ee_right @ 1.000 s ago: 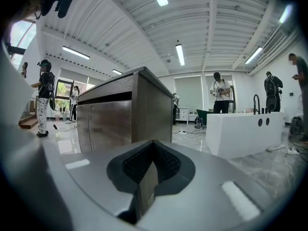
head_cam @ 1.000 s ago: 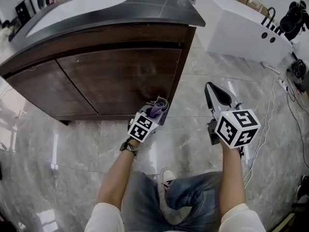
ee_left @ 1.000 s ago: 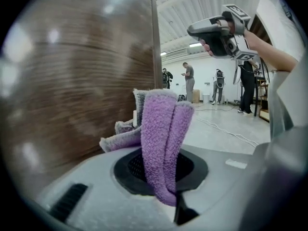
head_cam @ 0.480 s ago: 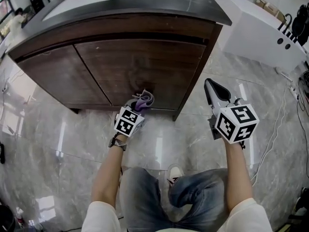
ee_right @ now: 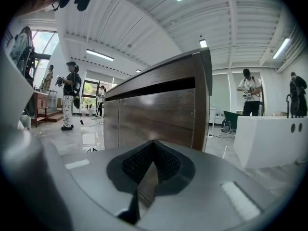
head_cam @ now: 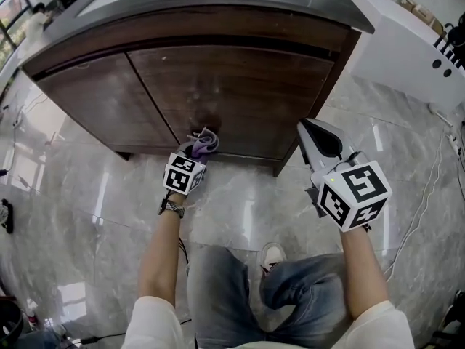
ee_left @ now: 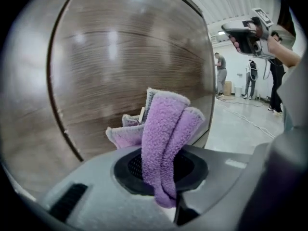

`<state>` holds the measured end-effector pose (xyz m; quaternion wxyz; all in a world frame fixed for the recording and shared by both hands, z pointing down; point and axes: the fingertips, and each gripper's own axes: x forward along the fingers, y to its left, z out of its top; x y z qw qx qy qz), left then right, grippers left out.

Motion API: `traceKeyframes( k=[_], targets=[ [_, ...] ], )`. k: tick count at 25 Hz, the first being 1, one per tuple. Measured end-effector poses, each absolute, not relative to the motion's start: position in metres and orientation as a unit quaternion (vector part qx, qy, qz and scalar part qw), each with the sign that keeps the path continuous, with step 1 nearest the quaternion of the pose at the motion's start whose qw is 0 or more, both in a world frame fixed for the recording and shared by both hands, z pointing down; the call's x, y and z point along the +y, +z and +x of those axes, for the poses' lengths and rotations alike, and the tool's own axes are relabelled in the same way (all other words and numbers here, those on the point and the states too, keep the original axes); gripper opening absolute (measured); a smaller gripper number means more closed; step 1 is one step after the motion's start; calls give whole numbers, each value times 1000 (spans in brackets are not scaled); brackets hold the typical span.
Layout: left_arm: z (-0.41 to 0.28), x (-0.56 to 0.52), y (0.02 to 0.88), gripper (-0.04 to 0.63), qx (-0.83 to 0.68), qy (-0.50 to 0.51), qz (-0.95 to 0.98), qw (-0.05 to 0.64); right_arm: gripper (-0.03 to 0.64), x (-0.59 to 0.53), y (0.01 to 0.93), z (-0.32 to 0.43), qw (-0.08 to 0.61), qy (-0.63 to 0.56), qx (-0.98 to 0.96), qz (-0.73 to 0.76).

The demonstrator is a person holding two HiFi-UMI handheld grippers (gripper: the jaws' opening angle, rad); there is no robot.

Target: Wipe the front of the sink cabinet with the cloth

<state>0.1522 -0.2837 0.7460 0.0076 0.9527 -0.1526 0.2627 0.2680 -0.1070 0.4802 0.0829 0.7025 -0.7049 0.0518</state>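
Left gripper (head_cam: 197, 148) clamped on a folded purple terry cloth (ee_left: 166, 129), held at the lower front of the dark brown wooden sink cabinet (head_cam: 232, 86). Right gripper (head_cam: 317, 138) closed on nothing, near the cabinet's right front corner, not touching it.

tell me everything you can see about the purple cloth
The cloth is lilac terry with a paler greyish edge and looks soft and fluffy. It is bunched into thick folds and pinched between the jaws of the left gripper, sticking out past their tips. It sits low at the right-hand door of the brown wooden sink cabinet, near the bottom edge. Whether it actually presses on the wood is hard to tell.
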Motion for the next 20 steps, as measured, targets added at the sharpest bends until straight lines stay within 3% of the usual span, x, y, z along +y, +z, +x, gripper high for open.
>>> traceKeyframes(
  k=[9, 16, 20],
  targets=[
    [80, -341, 813, 52, -277, 294, 912, 67, 6, -94, 481, 255, 106, 41, -721, 683],
    [83, -326, 870, 54, -273, 299, 905, 128, 6, -79, 475, 254, 86, 56, -727, 679],
    [118, -306, 877, 54, -250, 276, 919, 127, 6, -71, 474, 262, 87, 55, -719, 687]
  ],
)
